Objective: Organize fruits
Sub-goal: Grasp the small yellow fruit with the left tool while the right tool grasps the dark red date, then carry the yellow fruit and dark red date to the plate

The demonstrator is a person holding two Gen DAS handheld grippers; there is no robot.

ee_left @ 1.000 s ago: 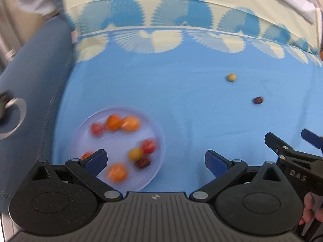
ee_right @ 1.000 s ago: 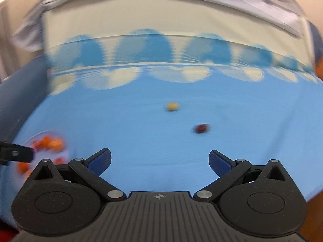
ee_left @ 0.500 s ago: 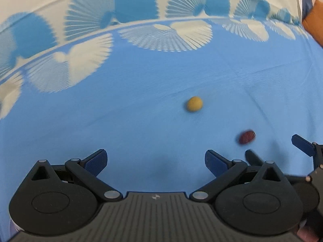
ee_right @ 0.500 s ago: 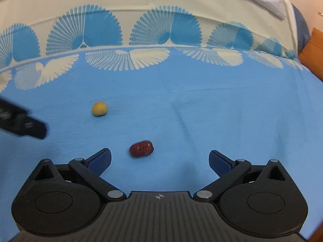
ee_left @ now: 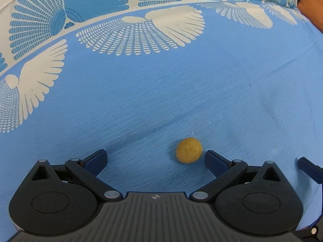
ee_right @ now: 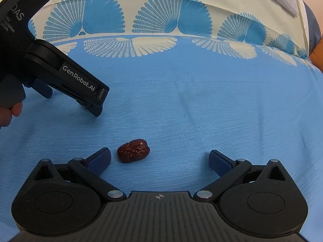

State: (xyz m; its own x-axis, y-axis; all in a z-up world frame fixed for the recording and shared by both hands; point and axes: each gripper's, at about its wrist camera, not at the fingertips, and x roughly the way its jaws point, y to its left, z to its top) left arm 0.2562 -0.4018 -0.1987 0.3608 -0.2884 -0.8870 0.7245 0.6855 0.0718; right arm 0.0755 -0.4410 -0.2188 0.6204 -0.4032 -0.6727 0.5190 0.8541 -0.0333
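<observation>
A small round yellow fruit (ee_left: 189,150) lies on the blue cloth, just ahead of my left gripper (ee_left: 155,158) and close to its right finger. The left gripper is open and empty. A wrinkled dark red date (ee_right: 133,150) lies on the cloth just ahead of my right gripper (ee_right: 159,159), next to its left finger. The right gripper is open and empty. The left gripper also shows in the right wrist view (ee_right: 60,74), low over the cloth at the left. The plate of fruits is out of view.
The blue tablecloth (ee_left: 181,90) has a band of fan patterns along its far edge (ee_right: 161,26). An orange object (ee_left: 311,4) sits at the far right corner. One finger of the right gripper (ee_left: 310,170) shows at the right edge of the left wrist view.
Both grippers have moved forward and down to the cloth. The left has swung right, away from the plate, to the yellow fruit. The right has closed in on the date.
</observation>
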